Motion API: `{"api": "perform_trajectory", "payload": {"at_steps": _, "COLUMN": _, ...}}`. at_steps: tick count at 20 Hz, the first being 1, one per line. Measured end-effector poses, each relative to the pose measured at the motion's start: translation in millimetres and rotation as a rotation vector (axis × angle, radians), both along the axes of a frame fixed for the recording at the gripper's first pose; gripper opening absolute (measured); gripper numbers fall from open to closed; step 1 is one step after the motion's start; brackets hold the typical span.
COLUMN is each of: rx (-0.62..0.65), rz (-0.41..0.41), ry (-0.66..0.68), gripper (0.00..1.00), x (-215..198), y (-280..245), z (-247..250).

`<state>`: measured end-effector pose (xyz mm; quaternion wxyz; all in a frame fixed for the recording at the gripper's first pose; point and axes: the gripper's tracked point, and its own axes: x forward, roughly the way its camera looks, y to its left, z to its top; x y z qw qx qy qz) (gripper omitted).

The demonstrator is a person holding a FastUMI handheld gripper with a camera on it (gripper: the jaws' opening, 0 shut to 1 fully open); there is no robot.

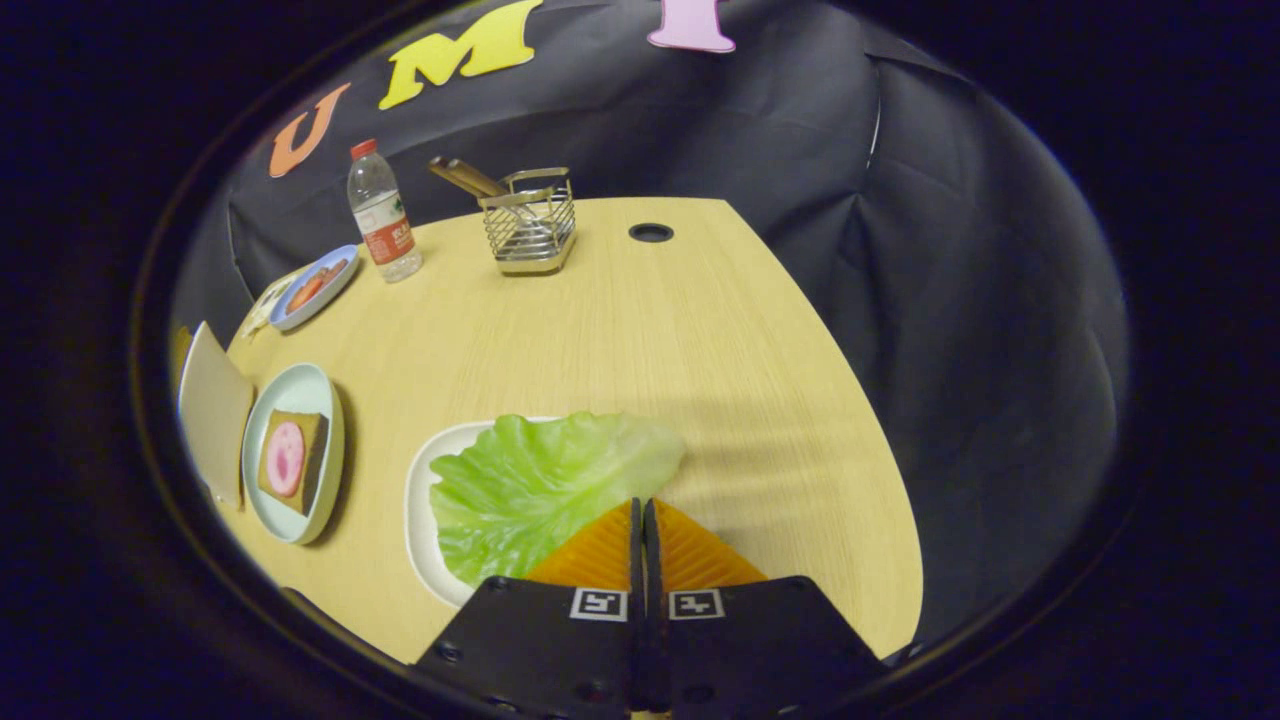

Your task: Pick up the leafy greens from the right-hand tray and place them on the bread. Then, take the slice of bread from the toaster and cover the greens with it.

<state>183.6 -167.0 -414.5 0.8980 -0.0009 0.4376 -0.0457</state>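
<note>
Gripper view first: we see the hand-held gripper (pixel 641 512) clenched, its two fingers pressed together with only a thin seam between them and nothing caught there. Their tips lie over the near edge of a large, crinkled pale-green lettuce leaf (pixel 540 485), and we take that leaf as our landmark. Under it sits a white rounded tray (pixel 420 500) on the light wooden bench (pixel 640 330). Left of the leaf stands a pale blue-green round plate (pixel 300 400) holding a brown-crusted slice of bread (pixel 310 440) topped with a pink round slice of ham (pixel 285 458). Just left of that plate we see a flat beige slab (pixel 212 410); we cannot tell what it is. Well beyond the leaf, toward the far side of the bench, are a blue oval dish of reddish food (pixel 315 285), a clear plastic water bottle with a red cap (pixel 383 212), and a metal wire caddy (pixel 528 232) with wooden-handled utensils (pixel 465 178) leaning out.
</note>
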Motion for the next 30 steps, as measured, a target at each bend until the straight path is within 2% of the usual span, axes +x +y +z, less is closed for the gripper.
{"api": "perform_trajectory", "payload": {"at_steps": 6, "rx": 0.032, "rz": -0.041, "ry": -0.081, "gripper": 0.0, "x": -17, "y": 23, "z": 39}}
{"api": "perform_trajectory", "payload": {"at_steps": 10, "rx": 0.041, "rz": -0.038, "ry": -0.139, "gripper": 0.0, "x": -27, "y": 54, "z": 78}}
{"api": "perform_trajectory", "payload": {"at_steps": 14, "rx": -0.028, "rz": -0.109, "ry": -0.062, "gripper": 0.0, "x": -30, "y": 36, "z": 55}}
{"api": "perform_trajectory", "payload": {"at_steps": 16, "rx": -0.011, "rz": -0.158, "ry": -0.029, "gripper": 0.01, "x": -26, "y": 19, "z": 35}}
{"api": "perform_trajectory", "payload": {"at_steps": 18, "rx": 0.004, "rz": -0.202, "ry": -0.006, "gripper": 0.16, "x": -23, "y": 5, "z": 22}}
{"api": "perform_trajectory", "payload": {"at_steps": 19, "rx": 0.014, "rz": -0.209, "ry": 0.008, "gripper": 0.28, "x": -22, "y": 1, "z": 16}}
{"api": "perform_trajectory", "payload": {"at_steps": 23, "rx": 0.05, "rz": -0.169, "ry": 0.049, "gripper": 0.57, "x": -5, "y": 0, "z": -7}}
{"api": "perform_trajectory", "payload": {"at_steps": 26, "rx": 0.086, "rz": -0.189, "ry": 0.084, "gripper": 0.57, "x": 2, "y": -2, "z": -19}}
{"api": "perform_trajectory", "payload": {"at_steps": 28, "rx": 0.117, "rz": -0.184, "ry": 0.061, "gripper": 0.58, "x": 7, "y": -2, "z": -17}}
{"api": "perform_trajectory", "payload": {"at_steps": 30, "rx": 0.077, "rz": -0.18, "ry": 0.027, "gripper": 0.38, "x": 11, "y": -10, "z": -15}}
